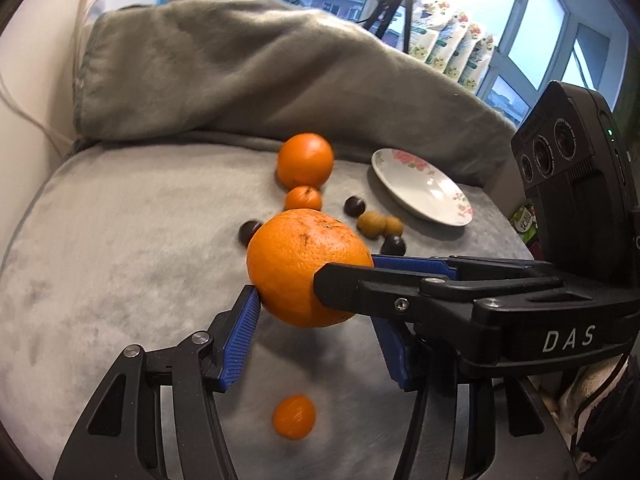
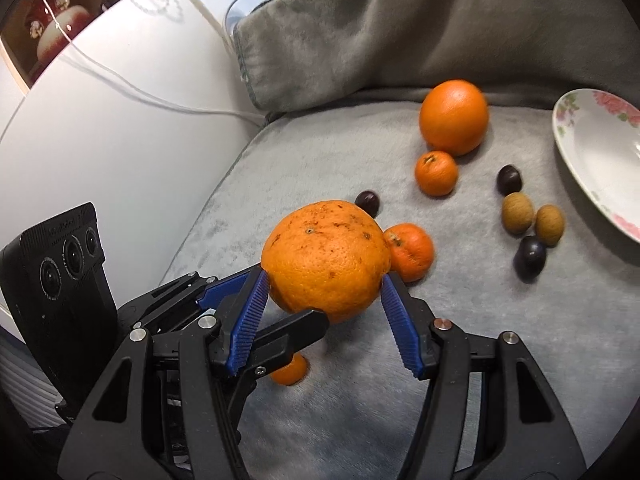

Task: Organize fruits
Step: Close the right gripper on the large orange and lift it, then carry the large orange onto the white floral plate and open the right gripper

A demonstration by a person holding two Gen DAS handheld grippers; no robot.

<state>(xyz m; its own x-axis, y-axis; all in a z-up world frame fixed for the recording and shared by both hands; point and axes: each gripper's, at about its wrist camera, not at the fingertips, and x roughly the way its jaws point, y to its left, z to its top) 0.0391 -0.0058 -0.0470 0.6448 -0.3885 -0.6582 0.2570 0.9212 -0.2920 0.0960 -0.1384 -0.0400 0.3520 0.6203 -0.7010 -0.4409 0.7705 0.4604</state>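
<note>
Here I have one large speckled orange gripped from two sides at once, lifted just above a grey plush cushion. My left gripper clamps it between its blue ribbed pads, one on each side of the fruit's lower half. My right gripper does the same, its blue pads pressed to the orange's left and right flanks. In the left wrist view the other gripper's black fingers reach in from the right and cross the fruit. Below the held orange a small tangerine lies on the cushion. Farther back a smooth large orange sits touching another small tangerine. A third tangerine rests just behind the held fruit. Dark round fruits and two tan ones lie scattered nearby, beside a white floral plate. A grey blanket is heaped behind.
</note>
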